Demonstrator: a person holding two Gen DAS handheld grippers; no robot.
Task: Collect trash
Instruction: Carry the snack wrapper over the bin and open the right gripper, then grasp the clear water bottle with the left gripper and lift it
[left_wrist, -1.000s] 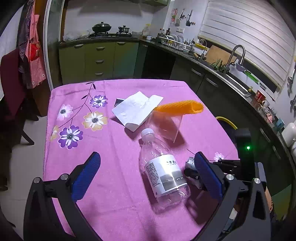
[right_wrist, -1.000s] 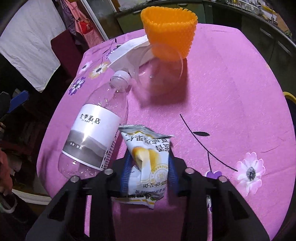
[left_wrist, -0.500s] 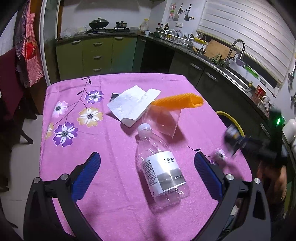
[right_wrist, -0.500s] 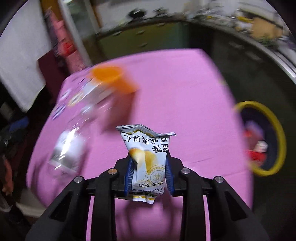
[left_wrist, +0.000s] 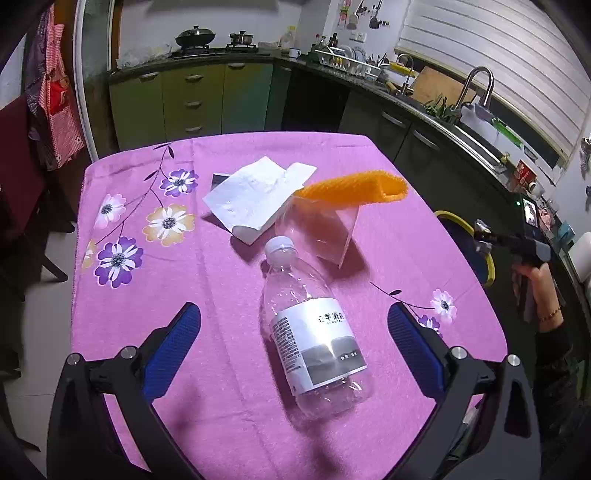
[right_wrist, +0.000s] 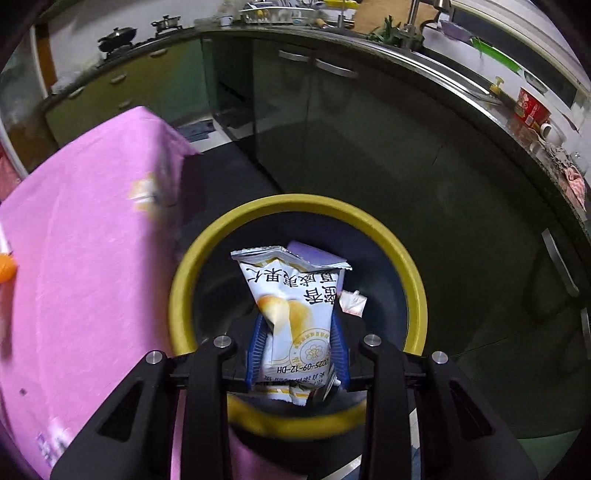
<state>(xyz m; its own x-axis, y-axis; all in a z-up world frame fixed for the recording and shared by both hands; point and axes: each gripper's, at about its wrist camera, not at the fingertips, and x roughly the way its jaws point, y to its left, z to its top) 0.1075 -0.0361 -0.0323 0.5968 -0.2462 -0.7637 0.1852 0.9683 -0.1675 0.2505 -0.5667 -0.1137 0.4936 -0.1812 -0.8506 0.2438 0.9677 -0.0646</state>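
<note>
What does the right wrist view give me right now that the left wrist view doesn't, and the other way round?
Right wrist only: the snack wrapper between the right claw pads, above the bin's inside, where other trash lies. The jaws have just been opening.

Left wrist only: plastic bottle, paper napkin, orange mesh sleeve on a clear cup, open left claw.

Both: pink tablecloth, yellow bin rim, kitchen counter.

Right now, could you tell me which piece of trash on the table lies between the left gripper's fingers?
The clear plastic bottle; the paper napkin and orange-rimmed cup lie farther off.
</note>
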